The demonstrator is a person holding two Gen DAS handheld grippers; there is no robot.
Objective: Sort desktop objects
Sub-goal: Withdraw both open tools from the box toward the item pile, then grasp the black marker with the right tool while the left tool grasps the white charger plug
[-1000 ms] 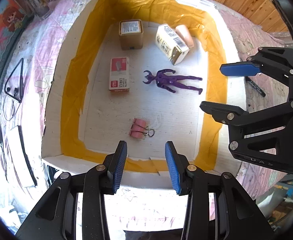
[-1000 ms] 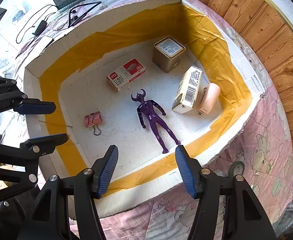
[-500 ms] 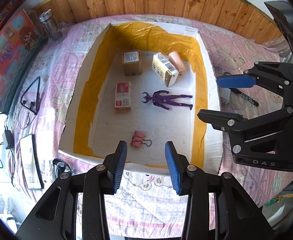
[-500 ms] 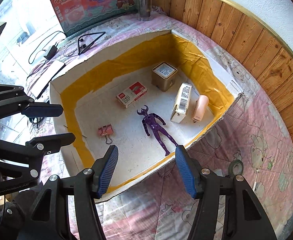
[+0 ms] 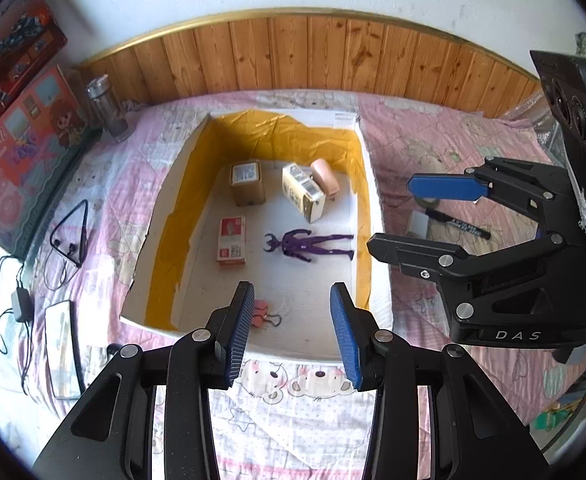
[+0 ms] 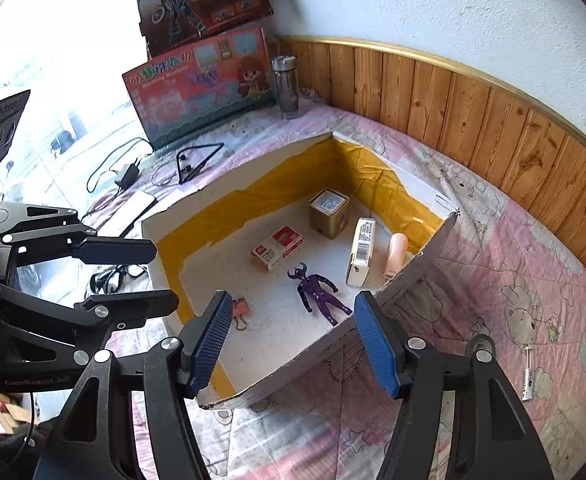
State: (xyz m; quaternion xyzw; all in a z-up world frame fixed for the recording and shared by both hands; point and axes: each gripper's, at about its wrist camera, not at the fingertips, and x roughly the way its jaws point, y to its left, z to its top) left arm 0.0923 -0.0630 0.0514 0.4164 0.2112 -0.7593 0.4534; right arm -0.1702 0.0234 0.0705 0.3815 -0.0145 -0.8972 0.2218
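Observation:
A white box [image 5: 377, 208] lined with yellow tape lies open on the pink quilt. Inside lie a purple figure [image 5: 309, 242], a pink binder clip [image 5: 262, 312], a red-and-white staples box [image 5: 232, 240], a brown cube box [image 5: 247, 182], a cream carton [image 5: 304, 192] and a pink stapler [image 5: 325, 176]. My left gripper [image 5: 291, 292] hangs open above the box's near edge, holding nothing. My right gripper [image 6: 293, 300] is over the box's near right corner. Its jaws are opening and nothing is between them. From the left wrist view, the right gripper [image 5: 393, 212] is at the box's right side.
Right of the box lie a black marker [image 5: 459, 224], a tape roll [image 5: 427, 202] and a white eraser [image 5: 419, 222]. Left of it are earphones [image 5: 71, 236], a phone [image 5: 63, 348], a charger [image 5: 21, 304], a bottle [image 5: 107, 108] and toy boxes [image 5: 21, 152]. A wood-panelled wall [image 5: 333, 56] runs behind.
Both grippers have drawn back and up from the box and tilted upward, so the wall and more quilt show. The right jaws stand wider. The things in the box have not moved.

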